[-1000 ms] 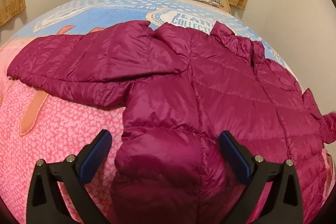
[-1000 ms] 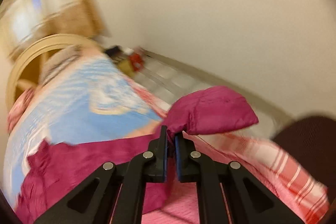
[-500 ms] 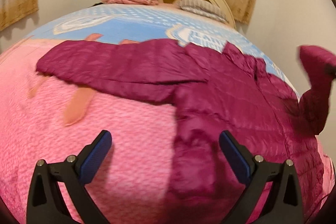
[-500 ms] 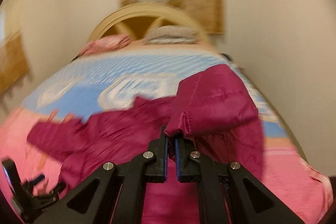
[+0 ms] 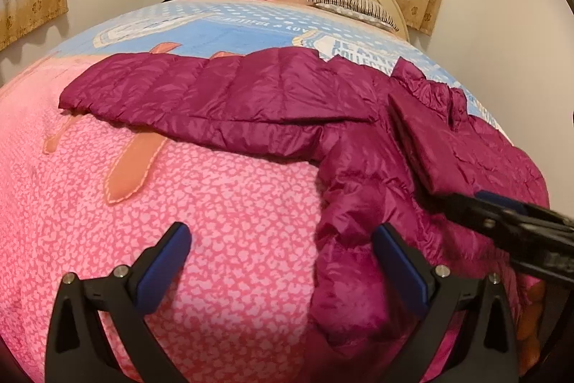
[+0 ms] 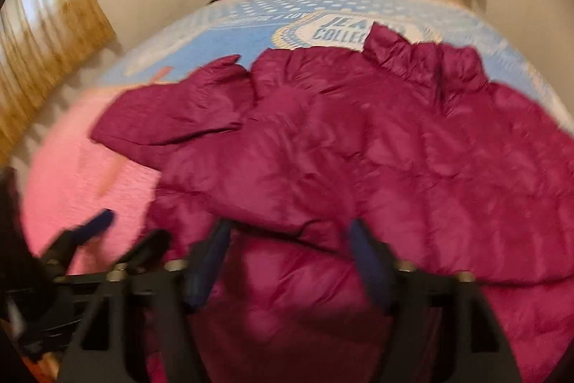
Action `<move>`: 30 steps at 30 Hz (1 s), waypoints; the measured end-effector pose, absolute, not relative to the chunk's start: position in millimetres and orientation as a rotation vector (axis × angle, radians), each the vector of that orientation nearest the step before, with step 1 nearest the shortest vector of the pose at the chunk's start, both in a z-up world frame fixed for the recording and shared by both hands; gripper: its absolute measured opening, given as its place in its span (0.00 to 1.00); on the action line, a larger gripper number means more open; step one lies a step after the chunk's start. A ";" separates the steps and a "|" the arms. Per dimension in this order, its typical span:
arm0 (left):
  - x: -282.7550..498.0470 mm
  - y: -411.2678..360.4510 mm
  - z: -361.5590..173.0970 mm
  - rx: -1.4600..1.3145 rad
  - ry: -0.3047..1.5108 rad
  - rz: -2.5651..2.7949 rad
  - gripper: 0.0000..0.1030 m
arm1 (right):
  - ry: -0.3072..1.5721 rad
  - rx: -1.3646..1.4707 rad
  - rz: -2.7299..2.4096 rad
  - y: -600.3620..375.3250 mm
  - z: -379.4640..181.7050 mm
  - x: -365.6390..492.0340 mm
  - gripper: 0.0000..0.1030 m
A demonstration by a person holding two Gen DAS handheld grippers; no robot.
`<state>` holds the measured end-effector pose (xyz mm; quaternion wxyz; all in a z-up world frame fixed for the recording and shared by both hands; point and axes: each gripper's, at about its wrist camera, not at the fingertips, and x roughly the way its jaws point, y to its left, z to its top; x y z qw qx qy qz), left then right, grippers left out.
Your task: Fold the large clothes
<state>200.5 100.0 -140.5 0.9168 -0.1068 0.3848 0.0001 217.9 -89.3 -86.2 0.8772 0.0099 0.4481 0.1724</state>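
The right tool (image 6: 287, 253) has just been opening; its jaws stand apart over the folded-in sleeve (image 5: 430, 139), pads off the fabric. The left tool (image 5: 283, 261) is spread wide, gripping nothing, its one finger (image 5: 398, 261) just beside the hem. The magenta puffer jacket (image 5: 272, 103) lies flat across the bed (image 5: 179, 196), other sleeve stretched sideways

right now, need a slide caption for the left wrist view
Open left gripper hovers over the pink bedspread beside a magenta puffer jacket, one sleeve folded across its body by the right gripper.
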 end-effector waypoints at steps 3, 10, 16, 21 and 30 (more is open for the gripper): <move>198.3 101.6 -140.6 -0.232 0.784 -0.006 1.00 | 0.905 0.090 0.407 -93.1 -72.1 204.8 0.70; 195.9 99.2 -141.2 -0.211 0.789 0.007 1.00 | 0.857 0.250 0.324 -101.8 -63.9 238.6 0.09; 197.8 99.7 -142.8 -0.231 0.790 -0.006 1.00 | 0.981 0.250 0.338 -73.3 -125.9 258.7 0.09; 199.8 92.1 -140.5 -0.177 0.813 0.012 1.00 | 0.984 0.271 0.387 -81.2 -103.0 249.3 0.09; 215.5 73.7 -93.3 -0.217 0.778 -0.050 1.00 | 0.723 0.126 -0.048 -222.1 -27.4 235.7 0.09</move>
